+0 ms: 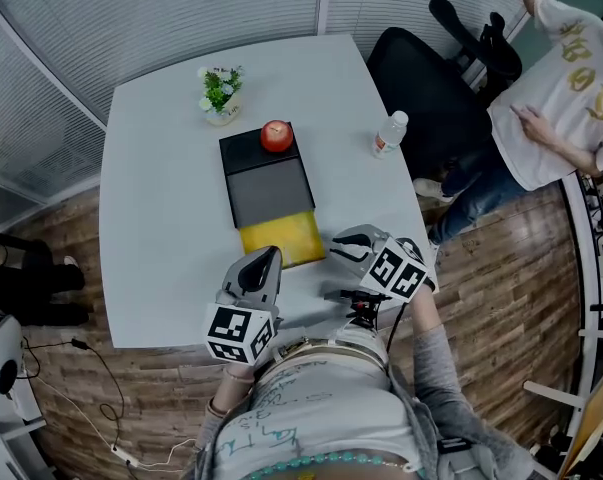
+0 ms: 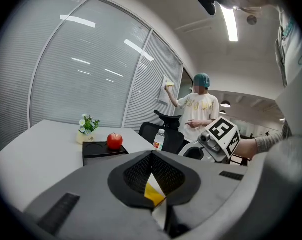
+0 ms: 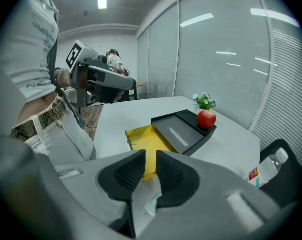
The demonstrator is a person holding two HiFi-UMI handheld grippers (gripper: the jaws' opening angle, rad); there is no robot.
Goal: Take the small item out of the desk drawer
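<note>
A black desk organiser [image 1: 266, 173] lies on the white table [image 1: 161, 218], its yellow drawer [image 1: 283, 238] pulled out towards me, with nothing showing in it. The drawer [image 3: 148, 141] also shows in the right gripper view. My right gripper [image 3: 149, 156] hovers to the right of the drawer [image 1: 349, 250]. Its jaws stand close together on a small pale crinkled item with green print [image 3: 149, 200]. My left gripper [image 1: 269, 260] hangs at the drawer's near left corner, jaws shut with nothing in them [image 2: 152, 156].
A red apple [image 1: 276, 136] rests on the organiser's far end. A small potted plant [image 1: 221, 93] and a water bottle [image 1: 389, 133] stand on the table. A black office chair [image 1: 431, 88] and a person in a white shirt [image 1: 566, 78] are at the right.
</note>
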